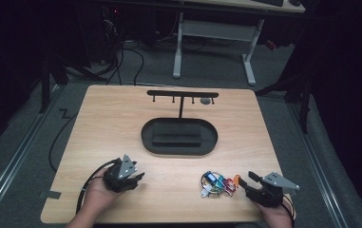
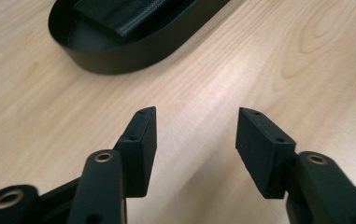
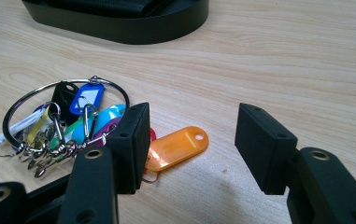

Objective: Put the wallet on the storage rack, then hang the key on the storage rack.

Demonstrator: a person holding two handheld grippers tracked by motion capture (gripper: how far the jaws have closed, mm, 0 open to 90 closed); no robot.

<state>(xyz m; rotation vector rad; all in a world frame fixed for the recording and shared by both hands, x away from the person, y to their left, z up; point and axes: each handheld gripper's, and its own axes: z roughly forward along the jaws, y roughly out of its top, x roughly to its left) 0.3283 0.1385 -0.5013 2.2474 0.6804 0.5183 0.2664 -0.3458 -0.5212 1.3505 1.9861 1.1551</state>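
A bunch of coloured key tags on a metal ring (image 1: 215,184) lies near the table's front edge, right of centre. In the right gripper view the ring (image 3: 63,116) sits at the left and an orange tag (image 3: 178,147) lies flat just beyond the left jaw. My right gripper (image 1: 246,182) (image 3: 193,108) rests just right of the bunch, open, its pads touching nothing. My left gripper (image 1: 138,179) (image 2: 196,112) is at the front left, open over bare wood, with nothing between its jaws.
A black oval tray (image 1: 146,137) (image 2: 133,56) (image 3: 133,28) with a raised block inside sits mid-table. Behind it rises a black T-shaped hook rack (image 1: 182,95), with a small grey object (image 1: 205,100) near its right end. Desk legs and cables lie beyond the far edge.
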